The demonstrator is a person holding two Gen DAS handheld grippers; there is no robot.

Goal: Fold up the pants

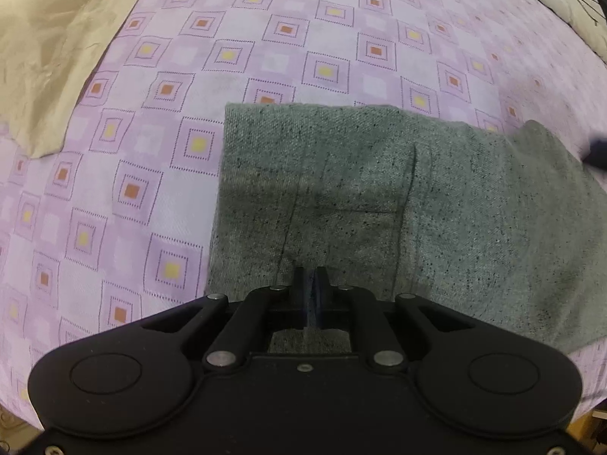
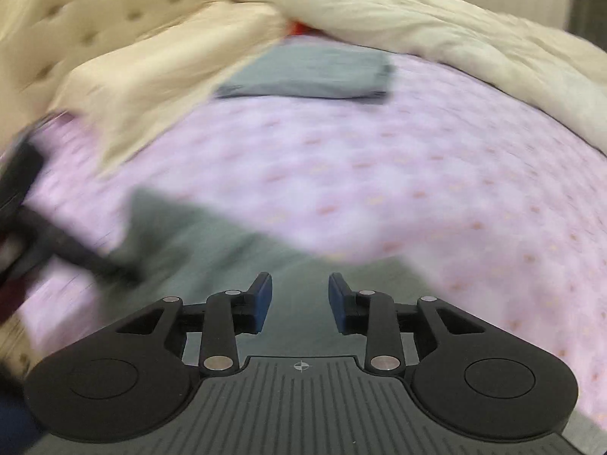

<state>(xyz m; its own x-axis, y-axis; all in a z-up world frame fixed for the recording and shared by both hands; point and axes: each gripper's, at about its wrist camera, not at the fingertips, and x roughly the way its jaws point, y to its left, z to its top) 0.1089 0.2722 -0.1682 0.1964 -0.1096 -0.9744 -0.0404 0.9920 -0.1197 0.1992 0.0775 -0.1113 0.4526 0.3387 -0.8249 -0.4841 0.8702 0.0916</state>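
The pants (image 1: 341, 197) lie folded into a grey-green slab on the bed (image 1: 151, 151), near its close edge, and they look like a soft, thickish knit with dark flecks: light, limp, no stiffness of their own, likely to sag wherever they are not held. The left gripper (image 1: 312, 284) has its jaws pressed together on the near edge of the cloth, a bit of fabric showing through behind the blue pads, so it seems to be pinching several layers at once. The right gripper (image 2: 299, 295) hangs above the same cloth with its jaws spread and nothing between them; that view is smeared, so the cloth under it is only a dull green patch. I'd judge the best holds to be the corners or the thick folded edge, where layers stack and won't slip apart. The bed is covered in a pink sheet with small yellow and orange squares, soft enough to give under a push. A cream blanket (image 2: 436, 19) is heaped along the far side, a tufted headboard (image 2: 76, 11) stands behind, and another folded grey garment (image 2: 307, 72) sits well apart.
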